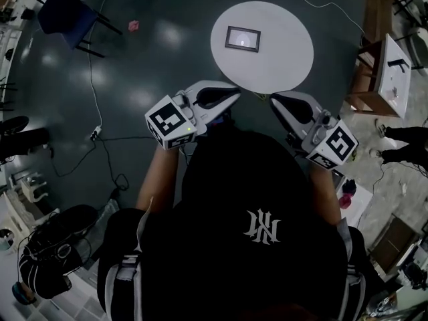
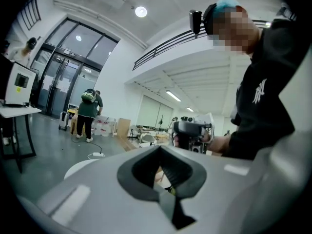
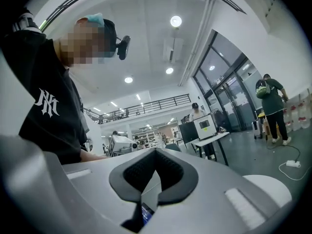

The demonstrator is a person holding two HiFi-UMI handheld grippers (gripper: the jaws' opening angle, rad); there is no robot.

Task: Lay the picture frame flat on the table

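The picture frame point(image 1: 243, 39) is lying face up, apparently flat, on the round white bench point(image 1: 281, 59), toward its far left part. The left gripper point(image 1: 234, 95) and right gripper point(image 1: 274, 99) are hovering side by side at the bench's near edge, well apart from the frame. Both pairs of jaws are sitting together, clamping nothing.

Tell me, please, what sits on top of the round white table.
Only a dark picture frame shows on the table. The left gripper covers a sliver of its near edge.
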